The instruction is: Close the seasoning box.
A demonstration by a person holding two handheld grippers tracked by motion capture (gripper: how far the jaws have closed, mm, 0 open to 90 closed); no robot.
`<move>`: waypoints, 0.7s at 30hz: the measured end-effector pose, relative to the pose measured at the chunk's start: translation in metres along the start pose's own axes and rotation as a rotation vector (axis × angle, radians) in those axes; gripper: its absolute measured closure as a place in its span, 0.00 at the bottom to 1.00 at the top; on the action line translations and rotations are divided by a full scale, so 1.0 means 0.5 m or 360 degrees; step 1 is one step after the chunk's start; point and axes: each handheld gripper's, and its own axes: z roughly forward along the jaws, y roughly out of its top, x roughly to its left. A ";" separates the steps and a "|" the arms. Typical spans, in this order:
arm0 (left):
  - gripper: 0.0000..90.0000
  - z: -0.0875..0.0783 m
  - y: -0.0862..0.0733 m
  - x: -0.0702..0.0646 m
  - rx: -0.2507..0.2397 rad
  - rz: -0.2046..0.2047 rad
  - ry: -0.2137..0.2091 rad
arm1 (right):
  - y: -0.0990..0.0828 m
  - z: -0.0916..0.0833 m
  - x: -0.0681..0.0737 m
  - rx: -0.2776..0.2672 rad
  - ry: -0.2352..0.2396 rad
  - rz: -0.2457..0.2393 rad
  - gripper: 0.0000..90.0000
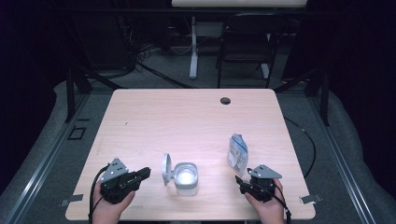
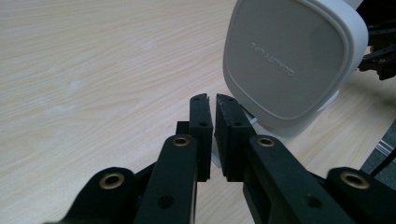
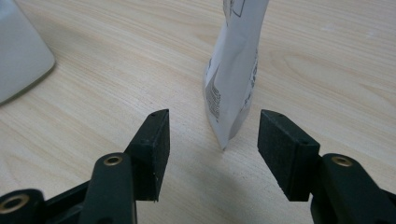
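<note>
Left hand-held gripper (image 2: 212, 99): jaws pressed together on nothing, tips just short of the raised lid (image 2: 290, 58) of the white container (image 1: 185, 178). Right hand-held gripper (image 3: 213, 133): jaws wide, empty, either side of the pouch (image 3: 235, 70) without touching it. Container sits open at the near middle of the surface (image 1: 187, 121); pouch upright right of it, long axis vertical, narrow edge toward the gripper. Likely step: taking the pouch. Next: ease forward, close squarely.

One white container (image 1: 186, 178) with its lid (image 1: 166, 169) open is being counted near the table's (image 1: 187, 116) front edge; one pouch (image 1: 237, 153); two grippers.
</note>
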 end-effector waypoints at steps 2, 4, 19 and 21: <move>1.00 0.002 0.002 -0.003 0.0008 0.0014 -0.0011 | 0.000 -0.001 -0.001 0.0004 -0.0005 0.0004 0.49; 1.00 0.004 0.005 -0.007 0.0012 0.0020 -0.0017 | 0.000 -0.002 -0.001 0.0000 -0.0005 0.0009 0.49; 1.00 0.011 0.031 -0.043 -0.0012 0.0101 -0.0082 | 0.001 0.000 -0.001 0.0002 0.0004 0.0005 0.49; 1.00 0.014 0.032 -0.046 -0.0009 0.0100 -0.0088 | 0.000 0.001 -0.001 0.0002 0.0007 0.0003 0.49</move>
